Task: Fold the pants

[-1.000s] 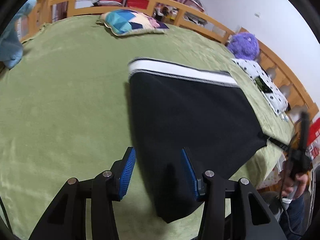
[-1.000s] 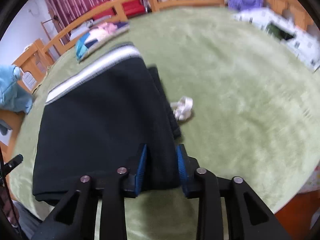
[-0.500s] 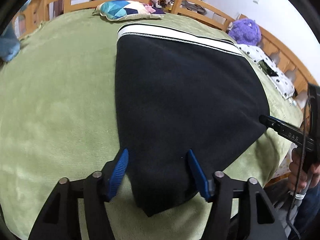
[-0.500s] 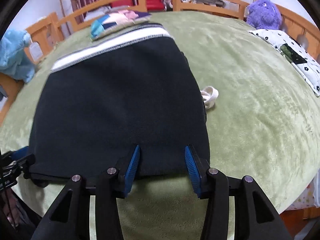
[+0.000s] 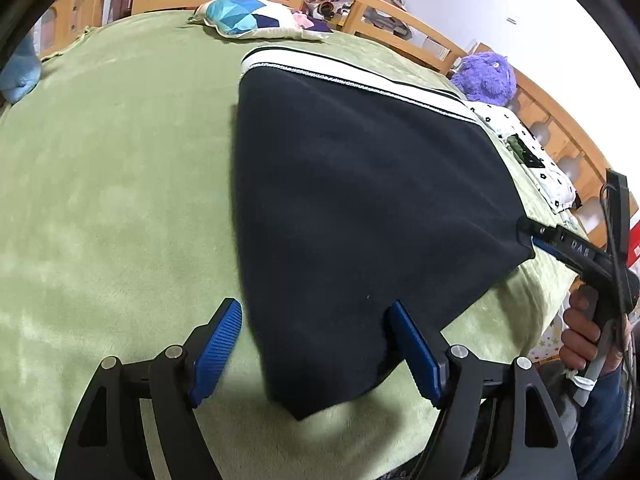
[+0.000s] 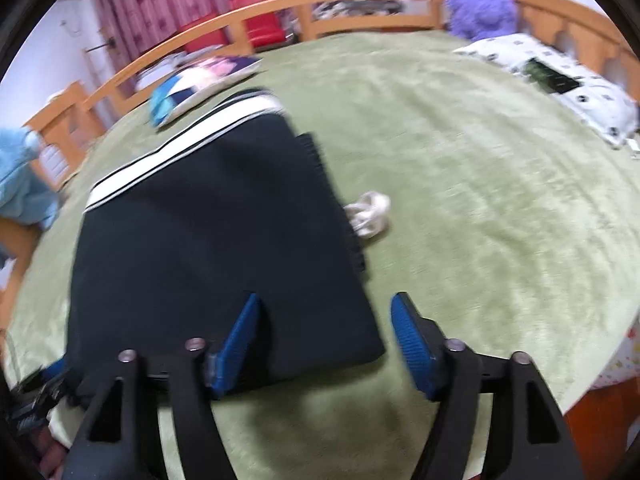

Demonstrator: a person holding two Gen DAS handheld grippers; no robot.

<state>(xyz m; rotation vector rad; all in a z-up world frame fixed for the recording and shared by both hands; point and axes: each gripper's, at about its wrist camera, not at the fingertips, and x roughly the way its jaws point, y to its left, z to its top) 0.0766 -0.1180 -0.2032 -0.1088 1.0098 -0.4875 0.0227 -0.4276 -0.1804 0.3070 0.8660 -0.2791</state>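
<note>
Black pants (image 5: 360,200) with a white waistband (image 5: 352,74) at the far end lie folded flat on the green blanket (image 5: 112,184). My left gripper (image 5: 313,305) straddles their near left corner. Its jaws are opening and the blue pads do not press the cloth. My right gripper (image 6: 326,300) straddles the near right corner of the pants (image 6: 208,240). Its jaws are opening too, and the cloth lies loose between them. In the left wrist view a hand (image 5: 580,332) holds the right gripper (image 5: 560,240) at the pants' right corner. A white cord (image 6: 368,214) lies beside the pants' right edge.
At the far side lie a patterned pillow (image 5: 256,20), a purple plush toy (image 5: 486,76) and a white dotted cushion (image 5: 528,152) with a dark phone on it. A blue cloth (image 5: 18,76) hangs at the left. A wooden rail (image 6: 320,4) rings the bed. The bed's front edge is just below both grippers.
Both grippers have spread their jaws and let go of the pants' near corners, which now lie flat. The left gripper came down toward the blanket.
</note>
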